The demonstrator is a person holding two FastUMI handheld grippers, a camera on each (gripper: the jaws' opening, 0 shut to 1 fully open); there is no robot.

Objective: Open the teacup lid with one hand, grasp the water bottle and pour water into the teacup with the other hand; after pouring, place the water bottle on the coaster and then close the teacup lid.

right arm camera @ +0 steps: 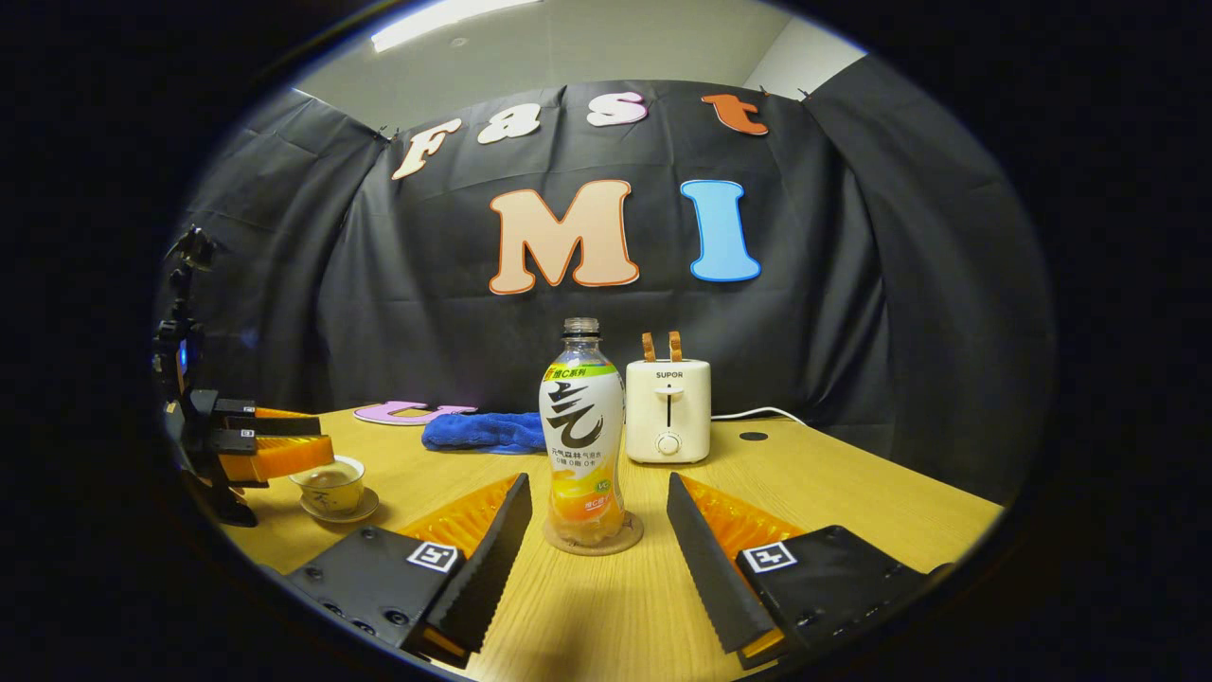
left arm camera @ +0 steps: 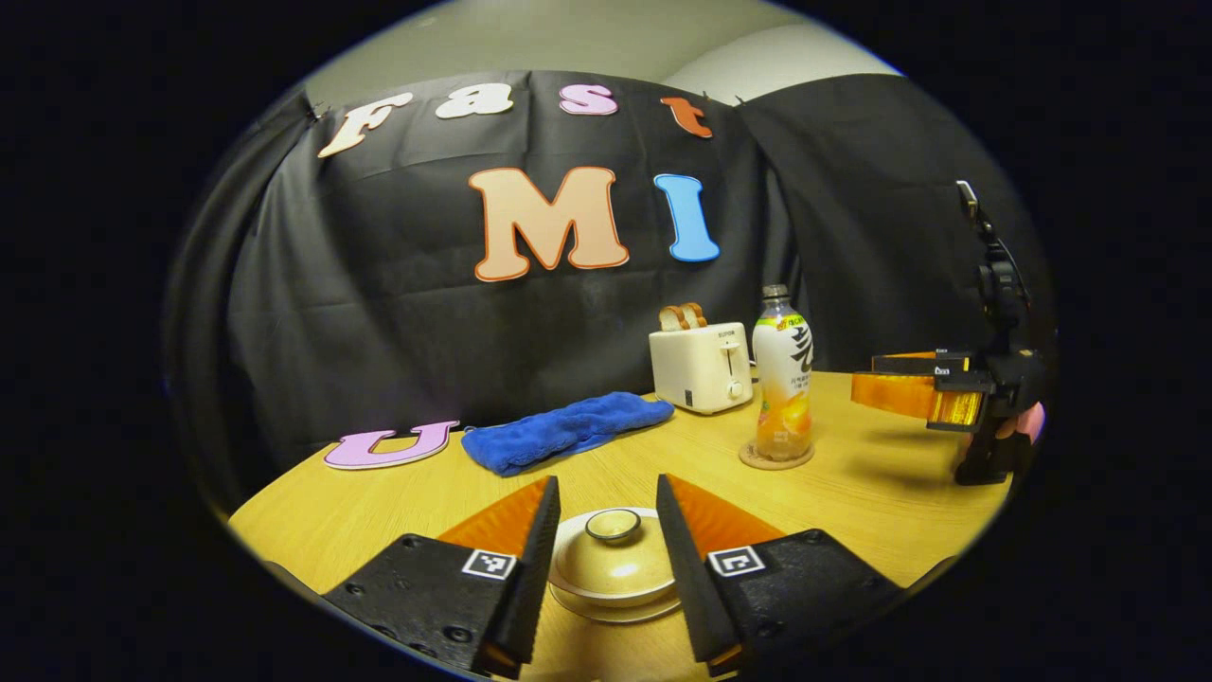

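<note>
left gripper view: left gripper spread wide, fingers either side of the teacup lid, not touching
step: lid still on teacup; next, close on the knob and lift
right gripper view: right gripper released, flanking the water bottle, uncapped, upright on its coaster
teacup: far left on tabletop

bottle on coaster | toaster behind-right | towel behind-left | teacup far left
</note>
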